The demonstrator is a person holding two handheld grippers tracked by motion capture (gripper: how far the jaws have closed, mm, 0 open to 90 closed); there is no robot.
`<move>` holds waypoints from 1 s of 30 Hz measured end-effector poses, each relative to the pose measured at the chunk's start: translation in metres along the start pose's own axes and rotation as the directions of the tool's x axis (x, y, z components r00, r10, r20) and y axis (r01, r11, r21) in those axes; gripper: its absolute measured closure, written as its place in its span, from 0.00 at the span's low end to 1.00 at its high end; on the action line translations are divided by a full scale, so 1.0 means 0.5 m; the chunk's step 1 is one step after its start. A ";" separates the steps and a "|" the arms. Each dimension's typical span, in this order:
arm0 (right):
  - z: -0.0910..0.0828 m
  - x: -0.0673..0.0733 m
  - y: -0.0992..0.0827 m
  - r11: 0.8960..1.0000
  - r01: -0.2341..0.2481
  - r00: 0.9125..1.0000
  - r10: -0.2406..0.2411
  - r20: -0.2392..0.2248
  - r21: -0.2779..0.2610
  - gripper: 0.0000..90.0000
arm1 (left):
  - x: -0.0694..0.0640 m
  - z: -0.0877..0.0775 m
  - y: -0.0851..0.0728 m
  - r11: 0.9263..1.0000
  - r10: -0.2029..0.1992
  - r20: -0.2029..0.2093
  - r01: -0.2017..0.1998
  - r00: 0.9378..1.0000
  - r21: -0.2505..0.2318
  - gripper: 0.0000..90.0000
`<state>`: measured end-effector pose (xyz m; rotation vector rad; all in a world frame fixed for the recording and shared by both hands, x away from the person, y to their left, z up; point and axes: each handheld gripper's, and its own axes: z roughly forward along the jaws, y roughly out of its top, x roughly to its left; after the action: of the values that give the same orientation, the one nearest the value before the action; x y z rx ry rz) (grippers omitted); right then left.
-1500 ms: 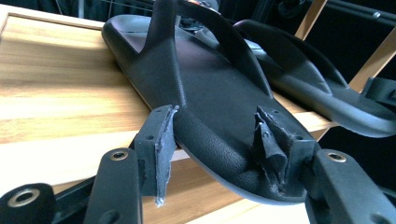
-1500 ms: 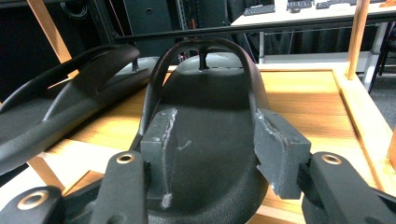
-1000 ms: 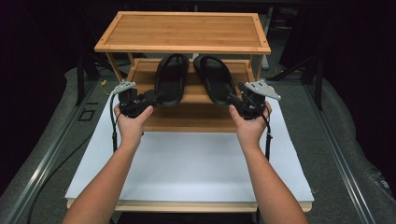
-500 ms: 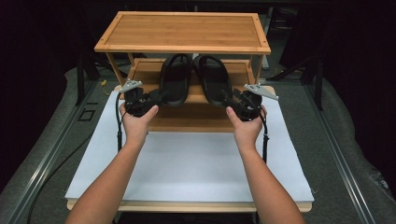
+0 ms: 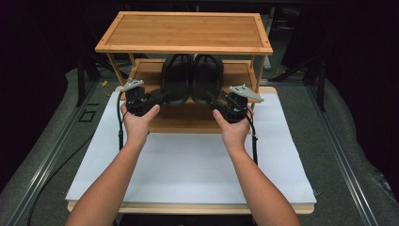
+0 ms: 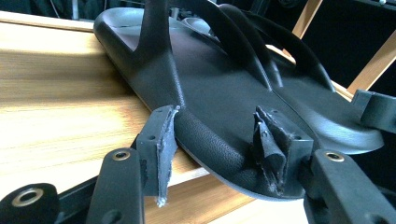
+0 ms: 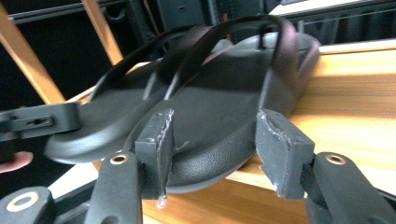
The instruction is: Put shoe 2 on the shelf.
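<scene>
High view: both black rubber flip-flops (image 5: 192, 77) have slid together mid-frame on the bamboo rack's middle shelf (image 5: 146, 70).

Left gripper view: left tongs (image 6: 217, 140) pinch the left sandal's heel (image 6: 219, 154).

Right gripper view: right tongs (image 7: 212, 144), just easing wider then narrower, straddle the right sandal's heel (image 7: 210, 158); placement looks nearly finished.

My overhead camera looks forward and down at the wooden rack (image 5: 188, 35), each gripper camera sits close behind its jaws, both sharing the black sandals (image 6: 210, 88).

Sandals (image 5: 192, 77) matt black rubber (pebbled edge); shelf (image 5: 183, 30) smooth bamboo wood.
</scene>
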<state>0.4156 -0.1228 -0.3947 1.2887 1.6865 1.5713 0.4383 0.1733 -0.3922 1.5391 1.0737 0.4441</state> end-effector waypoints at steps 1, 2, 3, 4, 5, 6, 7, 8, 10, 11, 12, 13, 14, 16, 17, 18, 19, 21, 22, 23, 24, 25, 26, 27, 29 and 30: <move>0.001 0.003 0.000 1.000 0.011 1.000 -0.011 -0.006 0.003 0.52 | 0.001 0.000 0.000 1.000 -0.004 0.002 0.004 1.000 0.000 0.54; 0.001 0.006 0.001 1.000 0.028 1.000 -0.028 -0.003 0.006 0.52 | 0.001 0.000 0.000 1.000 -0.007 0.003 0.007 1.000 -0.002 0.54; 0.003 0.008 0.001 0.999 0.032 0.999 -0.032 0.016 0.002 0.52 | 0.002 0.000 0.000 1.000 -0.007 0.004 0.007 1.000 -0.002 0.54; 0.002 0.008 0.003 0.999 0.032 0.999 -0.033 0.033 0.010 0.52 | 0.003 0.000 0.000 1.000 -0.009 0.006 0.009 1.000 -0.001 0.54; 0.002 0.007 0.004 1.000 0.023 0.999 -0.024 0.026 0.014 0.52 | 0.003 0.000 0.001 1.000 -0.009 0.007 0.009 1.000 -0.001 0.54; 0.002 0.003 0.005 1.000 0.020 1.000 -0.020 0.001 0.016 0.52 | 0.003 0.000 0.001 1.000 -0.010 0.007 0.010 1.000 0.000 0.54; 0.003 0.003 0.005 1.000 0.015 1.000 -0.015 0.004 0.009 0.52 | 0.004 0.001 0.001 1.000 -0.011 0.011 0.011 1.000 -0.002 0.54; 0.002 0.002 0.006 1.000 0.016 1.000 -0.016 0.001 0.017 0.53 | 0.005 0.000 0.001 1.000 -0.013 0.012 0.013 1.000 -0.002 0.54; 0.002 0.004 0.005 1.000 0.021 1.000 -0.021 -0.002 0.016 0.52 | 0.005 0.001 0.001 1.000 -0.014 0.013 0.014 1.000 -0.002 0.54; 0.002 0.005 0.005 1.000 0.023 1.000 -0.023 0.004 0.016 0.52 | 0.005 0.000 0.001 1.000 -0.015 0.013 0.015 1.000 -0.002 0.54; 0.002 0.006 0.004 1.000 0.027 1.000 -0.027 0.012 0.016 0.52 | 0.005 0.000 0.001 1.000 -0.014 0.013 0.014 1.000 -0.002 0.54; 0.002 0.007 0.004 1.000 0.025 1.000 -0.025 0.017 0.015 0.52 | 0.005 0.000 0.001 1.000 -0.013 0.014 0.013 1.000 -0.002 0.53; 0.002 0.007 0.004 1.000 0.023 1.000 -0.024 0.018 0.014 0.52 | 0.005 0.000 0.001 1.000 -0.013 0.015 0.013 1.000 -0.003 0.53; 0.001 0.005 0.004 1.000 0.023 1.000 -0.023 0.010 0.013 0.52 | 0.005 -0.001 0.001 1.000 -0.014 0.019 0.014 1.000 -0.002 0.52; 0.001 0.005 0.004 1.000 0.021 1.000 -0.021 0.008 0.013 0.52 | 0.005 -0.001 0.001 1.000 -0.014 0.020 0.014 1.000 -0.004 0.51; 0.001 0.005 0.004 1.000 0.021 1.000 -0.021 0.008 0.012 0.52 | 0.004 -0.001 0.001 1.000 -0.014 0.022 0.014 1.000 -0.006 0.51; 0.001 0.004 0.004 1.000 0.021 1.000 -0.021 0.007 0.013 0.52 | 0.004 -0.002 0.001 1.000 -0.012 0.023 0.012 1.000 -0.008 0.51; 0.000 0.003 0.004 1.000 0.018 1.000 -0.018 0.005 0.017 0.52 | 0.003 -0.004 0.002 1.000 -0.013 0.024 0.014 1.000 -0.010 0.50; -0.001 0.002 0.005 1.000 0.018 1.000 -0.018 0.001 0.017 0.52 | 0.003 -0.005 0.002 1.000 -0.012 0.027 0.012 1.000 -0.010 0.51; -0.002 0.002 0.005 1.000 0.021 1.000 -0.021 0.001 0.018 0.52 | 0.003 -0.006 0.003 1.000 -0.011 0.027 0.011 1.000 -0.010 0.51; -0.004 0.002 0.006 1.000 0.022 1.000 -0.022 0.004 0.018 0.52 | 0.003 -0.009 0.003 1.000 -0.010 0.025 0.010 1.000 -0.010 0.50; -0.007 0.001 0.007 1.000 0.025 1.000 -0.025 0.008 0.015 0.52 | 0.004 -0.011 0.004 1.000 -0.004 0.025 0.005 1.000 -0.009 0.50; -0.008 0.000 0.007 1.000 0.029 1.000 -0.029 0.011 0.000 0.52 | 0.004 -0.015 0.004 1.000 0.001 0.022 -0.001 1.000 -0.007 0.50; -0.012 0.000 0.009 0.999 0.030 0.999 -0.030 0.009 0.010 0.52 | 0.004 -0.019 0.005 1.000 0.002 0.021 -0.002 1.000 -0.010 0.50; -0.019 -0.001 0.011 0.999 0.043 0.999 -0.043 0.019 0.008 0.52 | 0.006 -0.029 0.008 1.000 0.014 0.020 -0.014 1.000 -0.012 0.50; -0.023 -0.002 0.012 0.999 0.051 0.998 -0.051 0.026 0.009 0.52 | 0.006 -0.034 0.009 1.000 0.014 0.018 -0.014 1.000 -0.014 0.50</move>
<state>0.4078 -0.1297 -0.3867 1.2547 1.6976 1.5131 0.4285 0.1861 -0.3841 1.5365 1.0443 0.4457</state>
